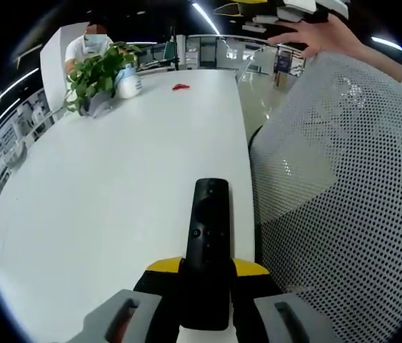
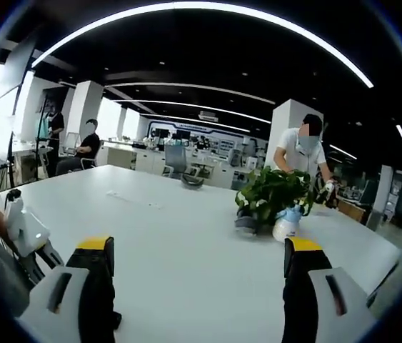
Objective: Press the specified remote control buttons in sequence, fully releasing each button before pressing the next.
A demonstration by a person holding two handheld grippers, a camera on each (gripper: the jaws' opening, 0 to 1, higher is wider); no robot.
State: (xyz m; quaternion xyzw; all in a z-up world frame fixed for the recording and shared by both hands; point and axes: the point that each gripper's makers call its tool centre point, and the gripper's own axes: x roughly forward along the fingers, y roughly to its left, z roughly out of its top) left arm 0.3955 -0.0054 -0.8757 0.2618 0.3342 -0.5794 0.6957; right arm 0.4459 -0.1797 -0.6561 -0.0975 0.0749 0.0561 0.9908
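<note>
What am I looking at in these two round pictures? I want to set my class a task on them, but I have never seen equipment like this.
No robot is at work here. A person carries a two-jaw gripper in each hand, and a fisheye camera rides on each gripper, looking forward along its jaws.

In the left gripper view, the left gripper is shut on a black remote control, which points out over a white table. Far along the table stand a potted plant, a white bottle and something small and red. A white mesh chair back stands to the right.

In the right gripper view, the right gripper is open and holds nothing, above the same table, with the plant and bottle ahead of it. The left gripper comes in at the left edge.
</note>
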